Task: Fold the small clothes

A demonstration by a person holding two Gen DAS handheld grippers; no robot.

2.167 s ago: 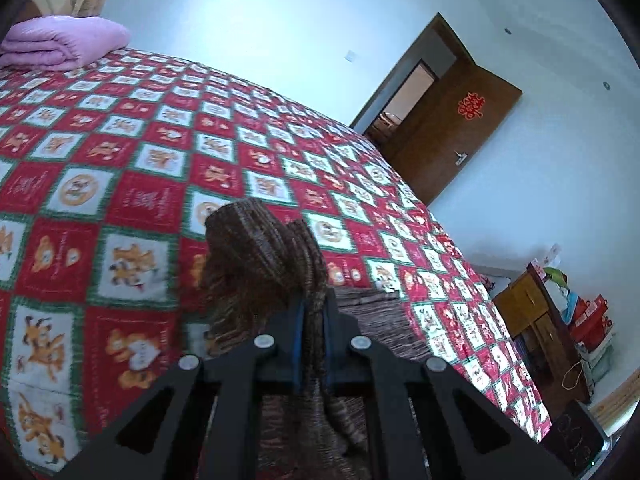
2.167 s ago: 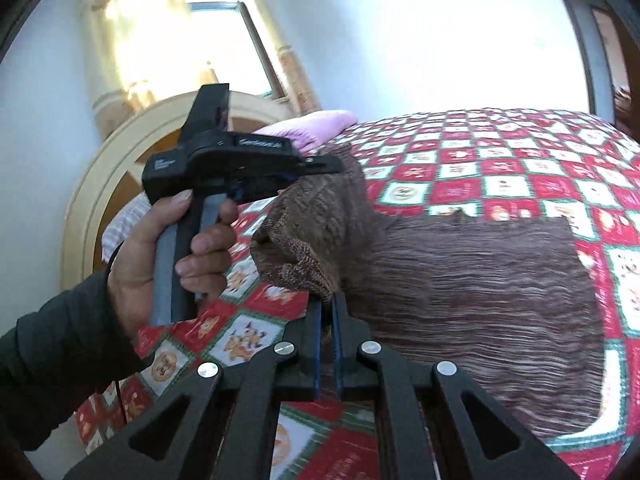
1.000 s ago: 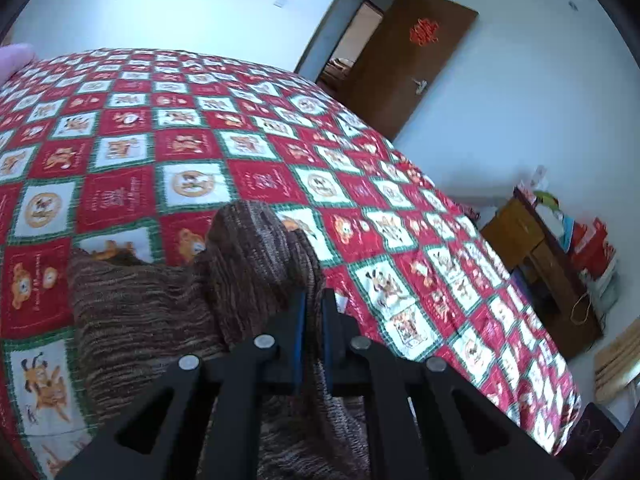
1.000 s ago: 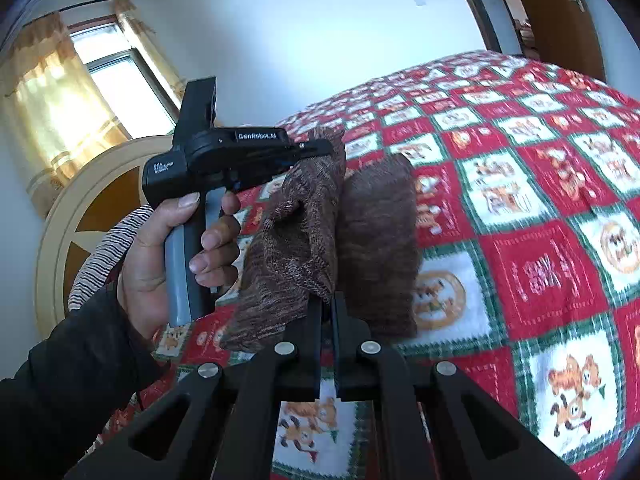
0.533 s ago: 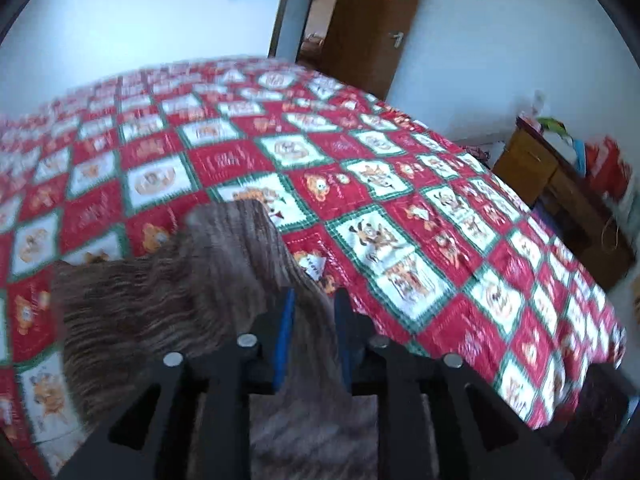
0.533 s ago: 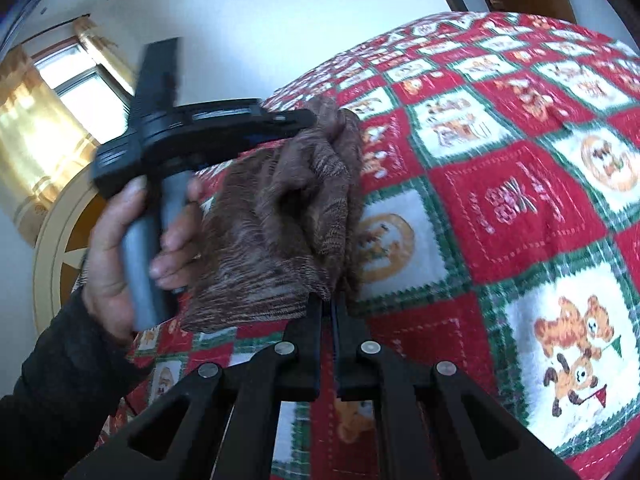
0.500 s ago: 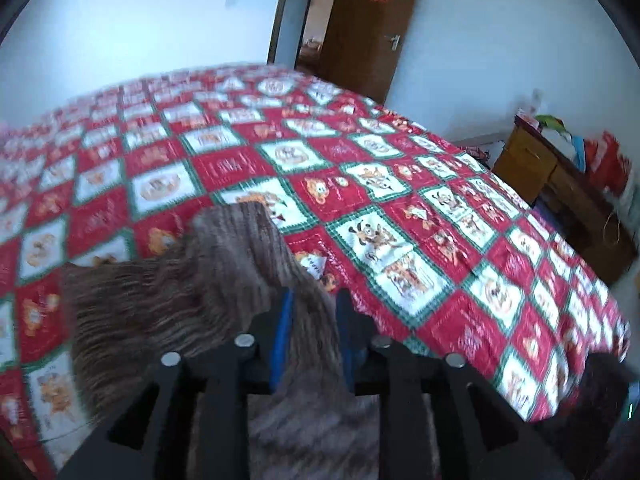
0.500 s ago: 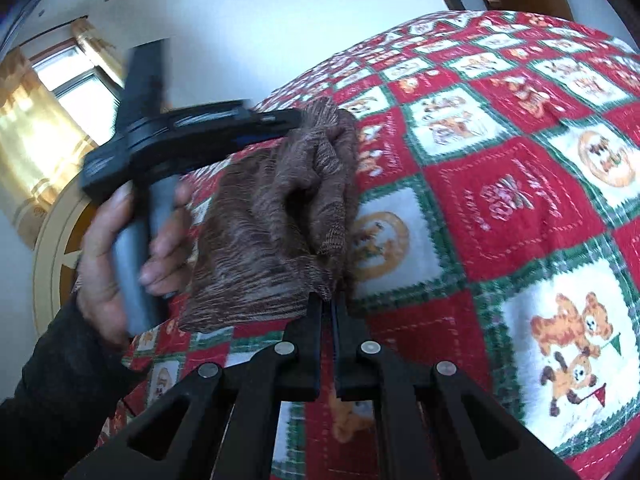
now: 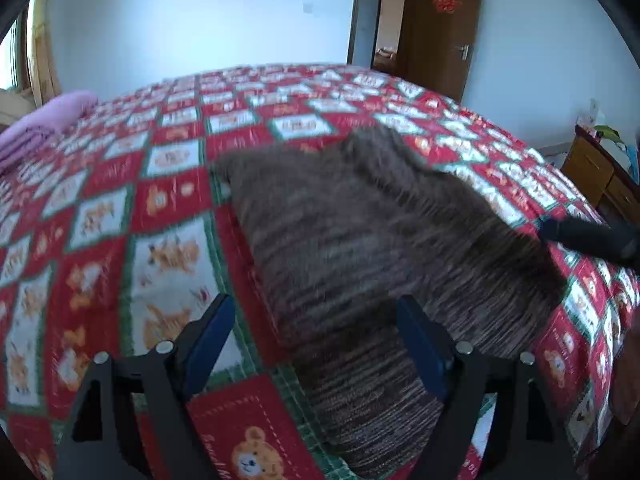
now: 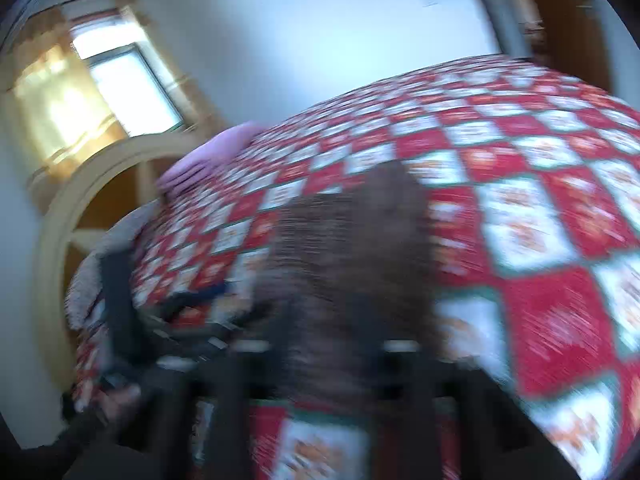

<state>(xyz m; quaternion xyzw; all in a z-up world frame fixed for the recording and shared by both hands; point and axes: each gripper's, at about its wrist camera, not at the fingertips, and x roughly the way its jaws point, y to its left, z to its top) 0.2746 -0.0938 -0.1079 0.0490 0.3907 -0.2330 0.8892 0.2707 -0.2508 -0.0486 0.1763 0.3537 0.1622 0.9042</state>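
Observation:
A brown striped knit garment (image 9: 372, 264) lies folded on the red, white and green patchwork bedspread (image 9: 168, 184). My left gripper (image 9: 316, 336) is open and empty, its blue-padded fingers (image 9: 208, 332) spread just above the garment's near end. A dark finger of the right gripper (image 9: 592, 236) shows at the garment's right edge. In the right wrist view the picture is badly blurred; the garment (image 10: 352, 264) lies in front of the right gripper (image 10: 324, 356), whose jaws seem spread apart with no cloth between them.
A folded pink blanket (image 9: 44, 124) lies at the bed's far left by the wooden headboard (image 10: 80, 208). A brown door (image 9: 436, 28) stands open behind the bed. A wooden cabinet (image 9: 600, 172) stands at the right of the bed.
Both grippers had held the garment pinched and carried it over in a fold. Now the left gripper has opened and let go, the garment lies flat, and the right view has blurred with fast motion.

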